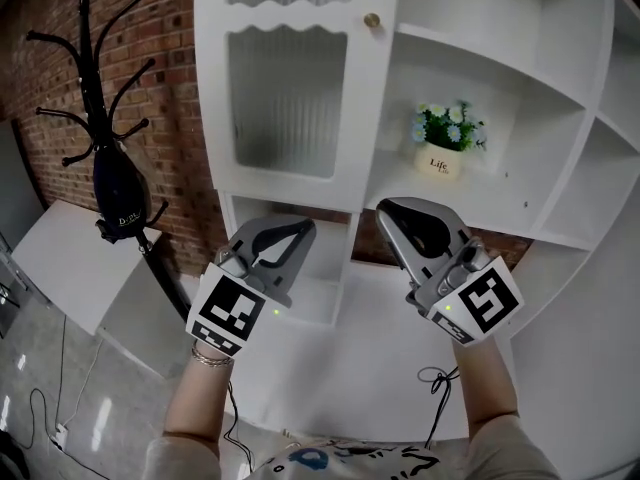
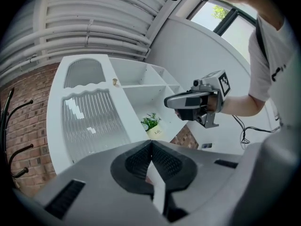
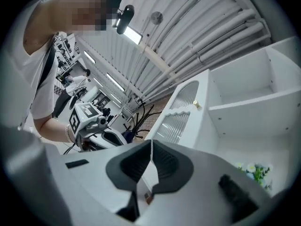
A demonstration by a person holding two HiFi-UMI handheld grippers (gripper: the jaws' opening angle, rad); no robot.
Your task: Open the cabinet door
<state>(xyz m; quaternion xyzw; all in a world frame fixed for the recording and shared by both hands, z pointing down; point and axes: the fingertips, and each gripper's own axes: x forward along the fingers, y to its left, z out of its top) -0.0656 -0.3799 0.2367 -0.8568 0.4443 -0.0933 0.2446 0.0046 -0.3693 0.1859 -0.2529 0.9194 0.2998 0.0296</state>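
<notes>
The white cabinet's door [image 1: 290,98], with ribbed glass panes, is closed on the cabinet's left side. Its small gold knob [image 1: 372,20] sits at the door's right edge, high up. Both grippers hover well below the knob and touch nothing. My left gripper [image 1: 303,229] is shut and empty below the door. My right gripper [image 1: 386,209] is also shut and empty, in front of the open shelves. The left gripper view shows the door [image 2: 91,121], the knob [image 2: 114,82] and the right gripper [image 2: 170,101] beyond its closed jaws. The knob [image 3: 196,105] also shows in the right gripper view.
A potted flower [image 1: 446,140] stands on an open shelf [image 1: 500,203] right of the door. A black coat rack [image 1: 110,148] with a dark bag stands against the brick wall at left, beside a white table [image 1: 60,258]. A cable [image 1: 438,388] hangs below the right gripper.
</notes>
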